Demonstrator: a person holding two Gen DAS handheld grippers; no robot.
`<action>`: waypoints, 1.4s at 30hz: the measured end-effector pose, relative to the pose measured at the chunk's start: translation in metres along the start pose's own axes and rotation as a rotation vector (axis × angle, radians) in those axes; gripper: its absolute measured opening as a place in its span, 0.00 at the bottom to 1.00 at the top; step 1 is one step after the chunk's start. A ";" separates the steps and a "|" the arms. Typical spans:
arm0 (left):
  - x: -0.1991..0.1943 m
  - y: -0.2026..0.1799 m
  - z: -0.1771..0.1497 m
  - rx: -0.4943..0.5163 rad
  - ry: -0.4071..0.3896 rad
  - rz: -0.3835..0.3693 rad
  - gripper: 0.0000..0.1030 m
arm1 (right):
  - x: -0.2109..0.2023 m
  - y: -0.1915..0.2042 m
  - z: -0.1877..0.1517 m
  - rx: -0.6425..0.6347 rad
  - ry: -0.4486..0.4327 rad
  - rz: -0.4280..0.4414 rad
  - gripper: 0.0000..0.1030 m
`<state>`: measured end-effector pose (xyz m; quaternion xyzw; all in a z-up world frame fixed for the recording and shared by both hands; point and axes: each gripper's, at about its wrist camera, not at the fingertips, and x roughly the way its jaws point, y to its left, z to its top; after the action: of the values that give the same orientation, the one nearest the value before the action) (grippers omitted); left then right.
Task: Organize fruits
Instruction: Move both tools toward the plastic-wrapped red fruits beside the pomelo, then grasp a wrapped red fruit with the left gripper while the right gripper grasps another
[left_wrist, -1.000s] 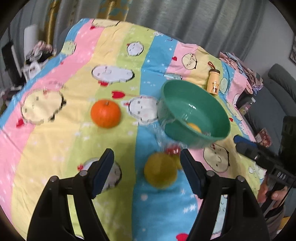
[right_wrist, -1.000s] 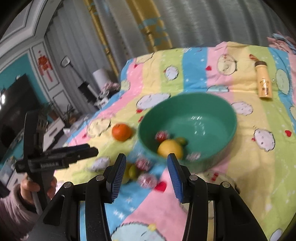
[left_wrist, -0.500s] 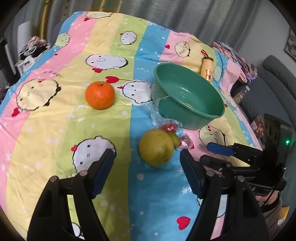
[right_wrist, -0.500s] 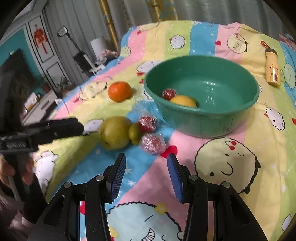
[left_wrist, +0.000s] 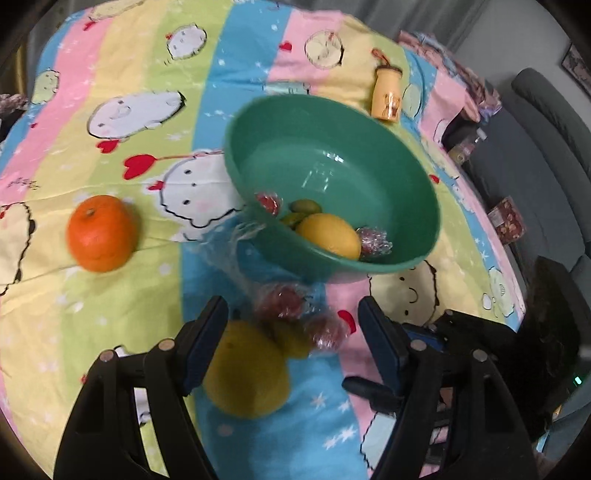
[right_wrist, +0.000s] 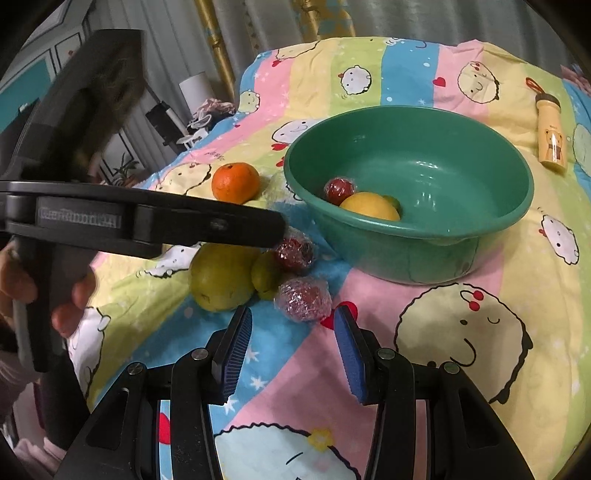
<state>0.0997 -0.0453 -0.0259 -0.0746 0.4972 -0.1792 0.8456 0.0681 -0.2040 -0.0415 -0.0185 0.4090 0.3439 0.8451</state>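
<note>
A green bowl on the striped cloth holds a yellow lemon, a wrapped red fruit and a small green fruit. In front of it lie a big yellow-green pear, a small green fruit and two wrapped red fruits. An orange sits to the left. My left gripper is open just above the pear. My right gripper is open, right before the nearer wrapped red fruit.
A small yellow bottle lies behind the bowl. The left gripper's body and the hand holding it reach across the left of the right wrist view. A grey sofa stands past the table's right edge.
My left gripper has moved forward and down over the pear. My right gripper has moved closer to the nearer wrapped red fruit. Both stay open.
</note>
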 end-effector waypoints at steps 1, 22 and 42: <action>0.005 0.000 0.002 -0.003 0.018 0.000 0.70 | 0.000 -0.001 0.001 0.005 -0.003 -0.001 0.46; 0.034 0.004 0.006 0.003 0.068 0.025 0.39 | 0.031 -0.002 0.011 0.011 0.063 0.001 0.46; 0.000 0.032 0.001 -0.126 -0.033 -0.079 0.29 | 0.022 -0.016 0.009 0.058 0.027 0.011 0.36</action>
<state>0.1076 -0.0162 -0.0354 -0.1504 0.4904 -0.1795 0.8395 0.0932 -0.2007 -0.0552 0.0036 0.4301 0.3365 0.8377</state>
